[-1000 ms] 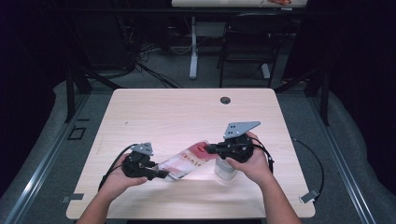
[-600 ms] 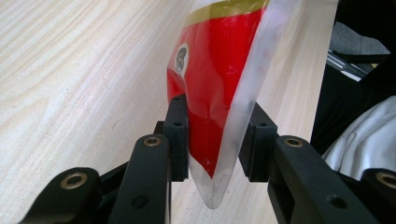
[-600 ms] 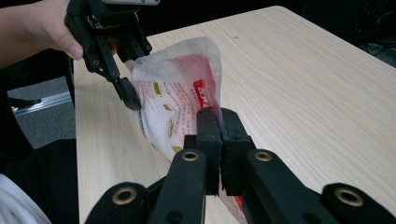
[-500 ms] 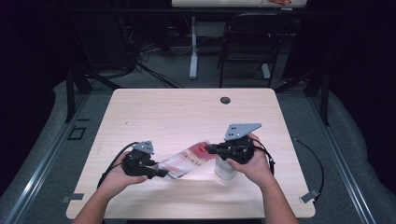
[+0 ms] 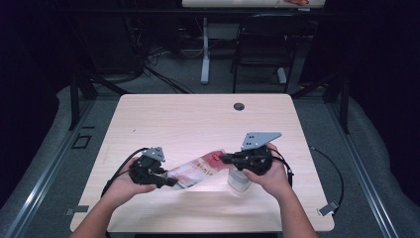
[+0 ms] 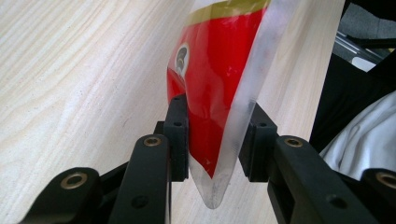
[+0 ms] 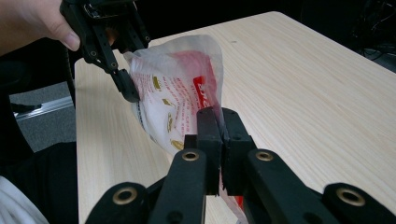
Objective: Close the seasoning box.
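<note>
A red and white plastic pouch (image 5: pixel 198 171) hangs stretched between my two grippers, just above the front of the wooden table (image 5: pixel 198 119). My left gripper (image 5: pixel 171 182) grips the pouch's lower left end. In the left gripper view its pads (image 6: pixel 178 135) press on the pouch (image 6: pixel 219 70) from both sides, near its clear sealed edge. My right gripper (image 5: pixel 224 158) is shut on the upper right end. In the right gripper view its jaws (image 7: pixel 221 126) pinch the thin edge of the pouch (image 7: pixel 177 88), and the left gripper (image 7: pixel 137 70) holds the far end.
A clear plastic container (image 5: pixel 238 179) stands on the table under my right hand. A round cable hole (image 5: pixel 239 106) sits near the table's far edge. A chair (image 5: pixel 262 49) and a desk leg (image 5: pixel 204 54) stand beyond the table on the dark floor.
</note>
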`<state>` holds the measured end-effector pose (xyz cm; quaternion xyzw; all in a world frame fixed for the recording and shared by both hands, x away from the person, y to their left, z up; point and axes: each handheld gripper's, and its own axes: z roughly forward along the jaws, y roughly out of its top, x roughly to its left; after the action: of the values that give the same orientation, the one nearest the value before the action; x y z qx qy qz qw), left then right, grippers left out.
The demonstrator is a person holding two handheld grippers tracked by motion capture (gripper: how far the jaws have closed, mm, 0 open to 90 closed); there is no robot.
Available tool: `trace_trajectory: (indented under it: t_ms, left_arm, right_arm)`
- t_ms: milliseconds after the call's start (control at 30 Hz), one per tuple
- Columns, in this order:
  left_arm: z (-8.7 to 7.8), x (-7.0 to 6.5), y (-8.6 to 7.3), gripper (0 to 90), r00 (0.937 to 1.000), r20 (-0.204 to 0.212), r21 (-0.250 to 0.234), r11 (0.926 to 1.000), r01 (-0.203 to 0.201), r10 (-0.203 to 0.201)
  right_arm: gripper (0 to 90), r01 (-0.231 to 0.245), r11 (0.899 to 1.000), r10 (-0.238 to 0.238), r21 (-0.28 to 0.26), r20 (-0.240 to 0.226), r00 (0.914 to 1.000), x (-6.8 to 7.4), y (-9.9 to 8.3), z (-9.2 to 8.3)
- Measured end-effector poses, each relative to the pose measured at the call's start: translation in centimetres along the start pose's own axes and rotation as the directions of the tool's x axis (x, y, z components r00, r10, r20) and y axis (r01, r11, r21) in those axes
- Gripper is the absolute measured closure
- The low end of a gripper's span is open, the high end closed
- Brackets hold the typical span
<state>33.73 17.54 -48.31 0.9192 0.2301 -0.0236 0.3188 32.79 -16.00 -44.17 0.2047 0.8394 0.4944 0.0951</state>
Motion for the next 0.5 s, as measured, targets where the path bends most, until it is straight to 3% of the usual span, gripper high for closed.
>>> trace_trajectory:
  t_ms: [500]
  left_arm:
    - [-1.1,-0.4,1.1,69.0,0.9997,-0.018,0.019,0.9997,-0.016,0.016]
  right_arm:
    - [88.6,-0.028,0.999,0.028,-0.034,0.007,0.9996,-0.2,-0.6,-0.5]
